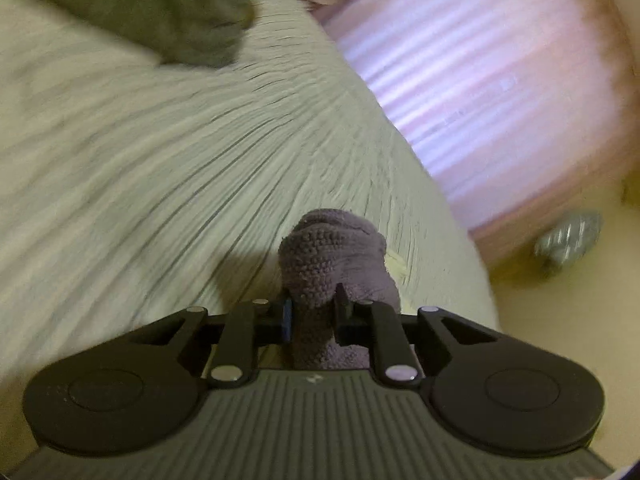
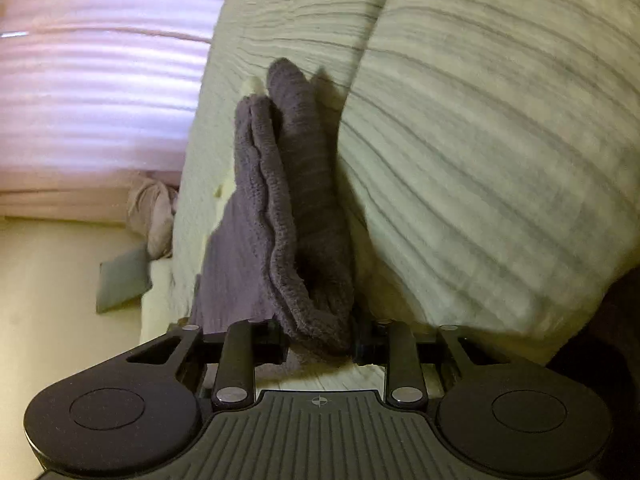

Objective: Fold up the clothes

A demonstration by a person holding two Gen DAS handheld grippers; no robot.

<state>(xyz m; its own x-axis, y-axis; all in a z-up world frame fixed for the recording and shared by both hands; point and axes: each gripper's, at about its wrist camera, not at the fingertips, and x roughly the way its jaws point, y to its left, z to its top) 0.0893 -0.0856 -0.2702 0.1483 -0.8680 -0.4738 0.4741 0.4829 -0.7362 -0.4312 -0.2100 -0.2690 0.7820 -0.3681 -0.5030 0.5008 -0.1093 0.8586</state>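
A purple-grey terry cloth (image 1: pixel 334 260) is bunched between the jaws of my left gripper (image 1: pixel 314 312), which is shut on it above the pale ribbed bedspread (image 1: pixel 160 160). In the right wrist view the same kind of cloth (image 2: pixel 288 200) stretches away from my right gripper (image 2: pixel 320 338) in long folds over the bedspread (image 2: pixel 480 140); the jaws are shut on its thick rolled edge. A second, grey garment (image 1: pixel 168 12) lies crumpled on the bed at the far left of the left wrist view.
The bed's edge drops to a cream floor (image 1: pixel 560 320) beside a pink striped curtain (image 1: pixel 480 80). A small grey object (image 1: pixel 568 240) lies on the floor. In the right wrist view a beige bundle (image 2: pixel 154 212) and a grey pad (image 2: pixel 120 280) lie by the bed.
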